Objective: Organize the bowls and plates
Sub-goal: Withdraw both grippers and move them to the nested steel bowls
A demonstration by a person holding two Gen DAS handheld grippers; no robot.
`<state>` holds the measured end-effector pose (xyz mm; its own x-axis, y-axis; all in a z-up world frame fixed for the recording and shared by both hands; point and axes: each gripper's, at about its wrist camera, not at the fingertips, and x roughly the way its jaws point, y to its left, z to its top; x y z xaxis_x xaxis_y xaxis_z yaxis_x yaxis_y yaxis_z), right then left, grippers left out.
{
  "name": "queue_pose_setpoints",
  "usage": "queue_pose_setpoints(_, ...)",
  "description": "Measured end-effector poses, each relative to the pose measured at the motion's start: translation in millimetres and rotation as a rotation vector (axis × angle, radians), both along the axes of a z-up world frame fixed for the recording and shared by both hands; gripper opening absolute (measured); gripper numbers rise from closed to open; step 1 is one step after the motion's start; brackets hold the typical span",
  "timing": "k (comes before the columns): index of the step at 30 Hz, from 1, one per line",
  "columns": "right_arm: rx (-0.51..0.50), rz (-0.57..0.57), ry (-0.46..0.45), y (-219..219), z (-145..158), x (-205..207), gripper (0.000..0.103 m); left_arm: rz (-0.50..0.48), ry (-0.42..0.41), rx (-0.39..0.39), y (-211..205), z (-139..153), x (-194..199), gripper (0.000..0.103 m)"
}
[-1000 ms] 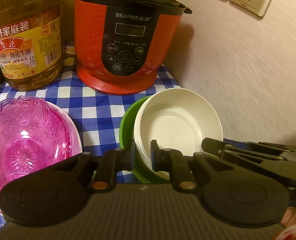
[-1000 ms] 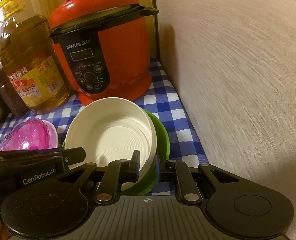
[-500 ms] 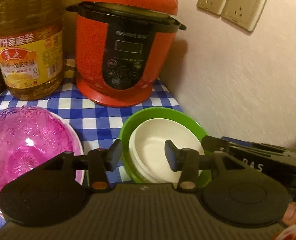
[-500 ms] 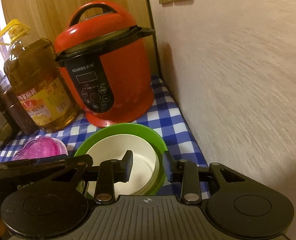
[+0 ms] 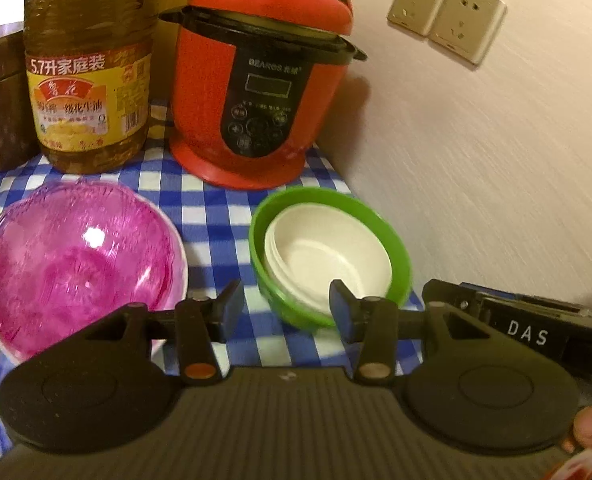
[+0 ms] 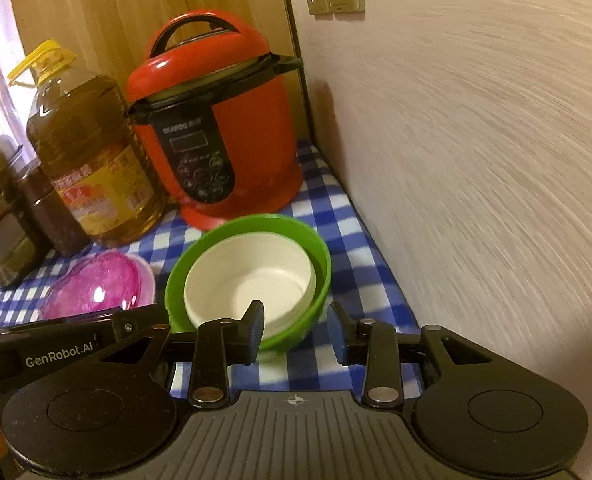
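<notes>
1. I read "BEAROS" above the dark display on the red pressure cooker (image 5: 262, 92), which sits at 12 o'clock in my left wrist view
2. The oil bottle (image 5: 88, 76) at 11 o'clock carries a yellow label starting "5.7" followed by Chinese characters; from the right wrist it shows a yellow cap and handle
3. On gripper bodies I read "DAS" at 4 o'clock in the left view and "GenRobot.AI" at 8 o'clock in the right view
4. The white bowl (image 6: 252, 284) is plain and smooth, and sits nested inside the green bowl (image 6: 319, 256), whose bright rim rings it all round
5. That pair stands on the blue and white checked cloth (image 5: 216, 204), just in front of the cooker and near the wall (image 5: 495, 184)
6. The pink bowl (image 5: 76, 256) is translucent with a patterned surface; it rests at 9 o'clock on a white plate (image 5: 182, 264)
7. My left gripper (image 5: 284, 306) has its fingers apart and holds nothing, just short of the green bowl
8. My right gripper (image 6: 296, 330) is likewise spread wide and empty; the bowls' near rim shows between its fingers
</notes>
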<state>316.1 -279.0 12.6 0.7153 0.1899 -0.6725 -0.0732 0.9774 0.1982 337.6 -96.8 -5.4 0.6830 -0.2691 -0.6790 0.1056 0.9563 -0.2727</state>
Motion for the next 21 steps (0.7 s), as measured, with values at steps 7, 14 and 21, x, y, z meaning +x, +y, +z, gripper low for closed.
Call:
queue_pose_setpoints(7, -0.003, -0.014, 0.055, 0, 1, -41, 0.036, -0.001, 0.043, 0.02, -2, -1, -44, 0.043)
queue_pose_setpoints(14, 0.023, -0.04, 0.086, -4, 4, -89, 0.037, -0.007, 0.067, 0.041, -7, 1, -87, 0.043)
queue_pose_setpoints(21, 0.041, -0.068, 0.107, -10, 7, -139, 0.037, -0.014, 0.081, 0.048, -11, -1, -128, 0.043)
